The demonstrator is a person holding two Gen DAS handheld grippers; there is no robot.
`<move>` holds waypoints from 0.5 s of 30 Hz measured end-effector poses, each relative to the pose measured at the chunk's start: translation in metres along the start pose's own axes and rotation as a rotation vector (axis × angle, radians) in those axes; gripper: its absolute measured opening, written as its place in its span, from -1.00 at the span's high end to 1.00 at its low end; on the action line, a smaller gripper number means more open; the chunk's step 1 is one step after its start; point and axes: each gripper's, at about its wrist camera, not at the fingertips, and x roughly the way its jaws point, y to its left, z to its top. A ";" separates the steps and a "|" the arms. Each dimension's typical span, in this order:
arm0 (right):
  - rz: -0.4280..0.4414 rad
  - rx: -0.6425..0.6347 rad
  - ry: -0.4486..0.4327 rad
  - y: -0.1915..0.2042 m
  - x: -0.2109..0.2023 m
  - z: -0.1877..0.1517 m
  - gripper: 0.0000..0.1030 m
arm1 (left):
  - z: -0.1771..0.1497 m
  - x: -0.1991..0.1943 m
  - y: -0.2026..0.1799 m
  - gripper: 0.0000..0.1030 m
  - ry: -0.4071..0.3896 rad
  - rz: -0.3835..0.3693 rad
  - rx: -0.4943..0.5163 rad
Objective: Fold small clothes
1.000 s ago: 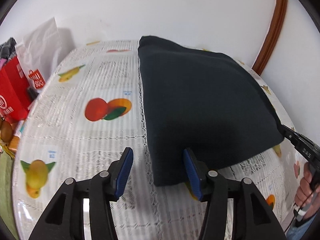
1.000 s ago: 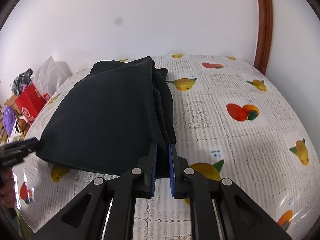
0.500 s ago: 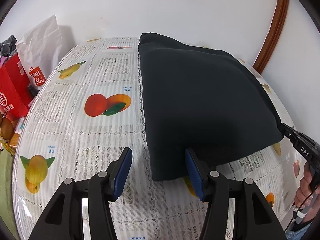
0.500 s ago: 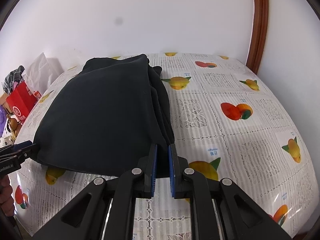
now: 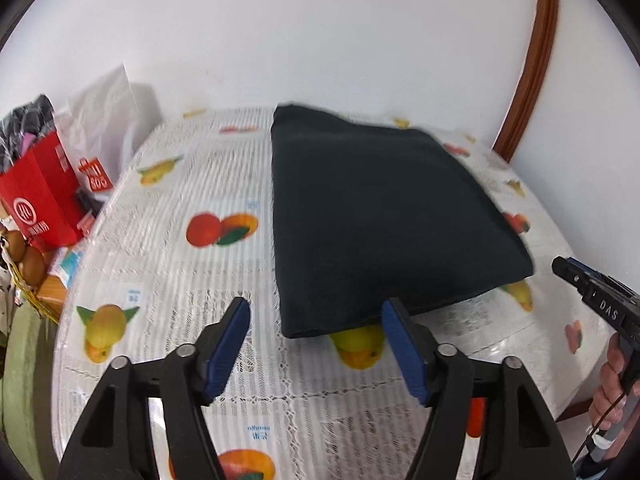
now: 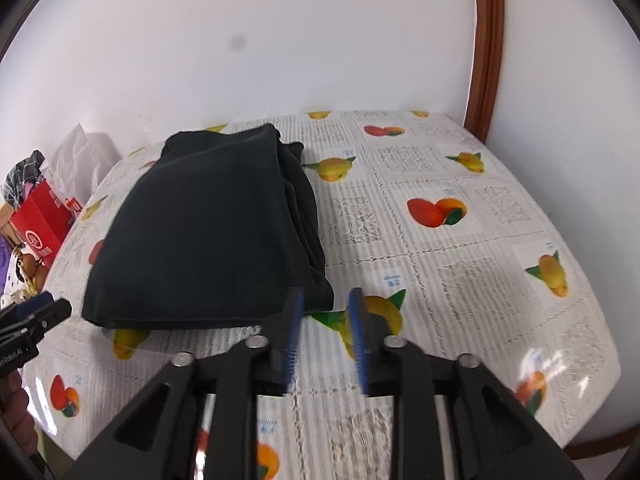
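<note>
On the glossy fruit-print tablecloth (image 6: 440, 248), a folded dark knit garment (image 6: 208, 232); left claw (image 5: 316, 332) wide, right claw (image 6: 326, 320) narrowly parted, both empty.

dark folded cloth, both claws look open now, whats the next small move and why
Probably draw both claws back off the table. The dark folded cloth lies flat on the fruit-print tablecloth as a neat stacked rectangle. The right claw stands open just off its near corner, the left claw open wide at its near edge, neither holding fabric. This fold looks done.
</note>
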 end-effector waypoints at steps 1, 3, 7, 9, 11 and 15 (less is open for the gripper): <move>-0.003 -0.001 -0.017 0.000 -0.010 0.000 0.21 | 0.001 -0.006 -0.002 -0.40 -0.009 -0.003 0.005; -0.006 0.006 -0.046 -0.002 -0.031 0.000 -0.01 | 0.001 -0.022 -0.008 -0.46 -0.039 0.000 0.020; -0.011 0.011 -0.081 -0.002 -0.066 0.000 -0.14 | -0.001 -0.059 -0.016 -0.59 -0.097 -0.002 0.026; -0.012 0.012 -0.104 -0.001 -0.086 -0.002 -0.16 | -0.001 -0.072 -0.019 -0.61 -0.110 0.002 0.034; -0.013 0.009 -0.117 0.000 -0.101 -0.005 -0.36 | -0.003 -0.087 -0.022 -0.68 -0.132 0.019 0.040; -0.022 0.022 -0.177 -0.001 -0.129 -0.013 -0.80 | -0.009 -0.112 -0.022 -0.76 -0.168 0.038 0.021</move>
